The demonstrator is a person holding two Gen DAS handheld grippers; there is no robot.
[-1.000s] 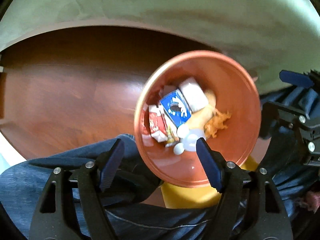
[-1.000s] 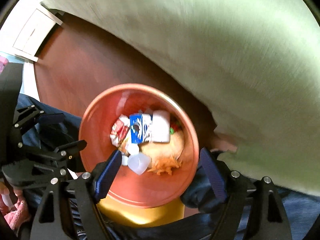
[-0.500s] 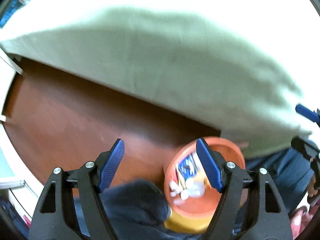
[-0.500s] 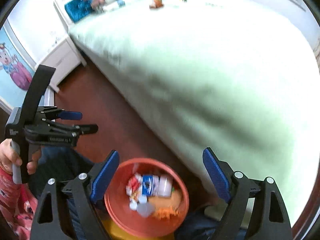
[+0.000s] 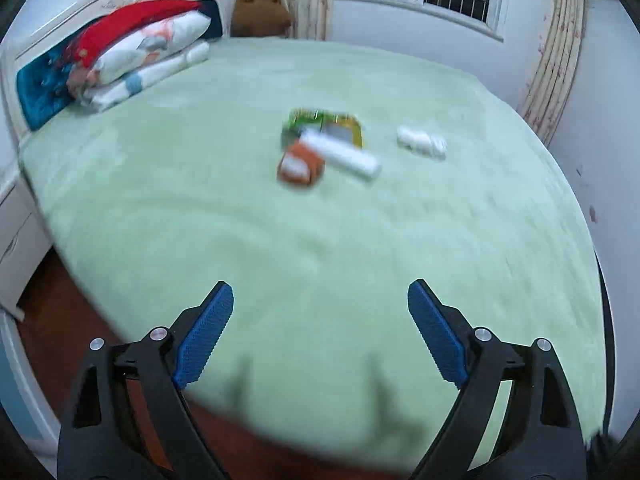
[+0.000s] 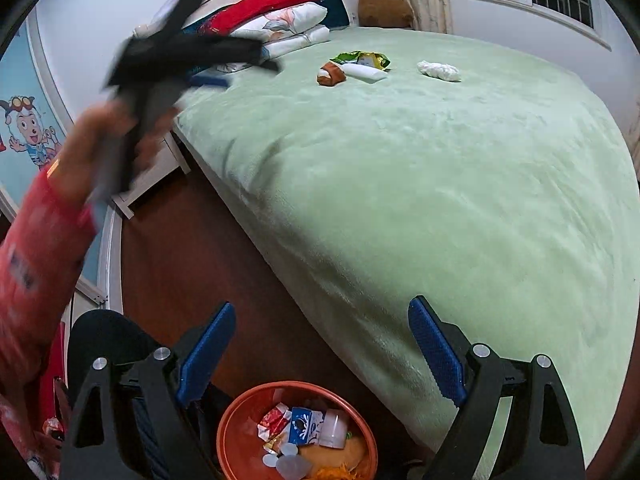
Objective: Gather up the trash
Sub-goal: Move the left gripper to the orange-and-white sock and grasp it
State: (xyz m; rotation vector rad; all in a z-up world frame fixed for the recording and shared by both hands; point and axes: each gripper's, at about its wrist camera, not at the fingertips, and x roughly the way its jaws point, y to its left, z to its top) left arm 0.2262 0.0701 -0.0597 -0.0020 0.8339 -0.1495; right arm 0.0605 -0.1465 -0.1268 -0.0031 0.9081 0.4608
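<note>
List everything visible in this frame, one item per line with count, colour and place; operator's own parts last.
Bed: one, green cover, fills the view.
Crumpled tissue: one, white, far right on bed.
Snack bag: one, green-yellow, mid bed.
White tube: one, against the bag.
Brown wrapper: one, left of the tube.
Trash bin: one, orange, on floor, holding cartons.
Pillows: stacked, red and white, headboard.
Plush toy: one, brown, corner.
Left gripper: open.
Right gripper: open.

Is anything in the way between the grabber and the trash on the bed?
Nothing visible. The open left gripper faces the trash pile across bare green blanket. The crumpled tissue lies apart, to the pile's right.
</note>
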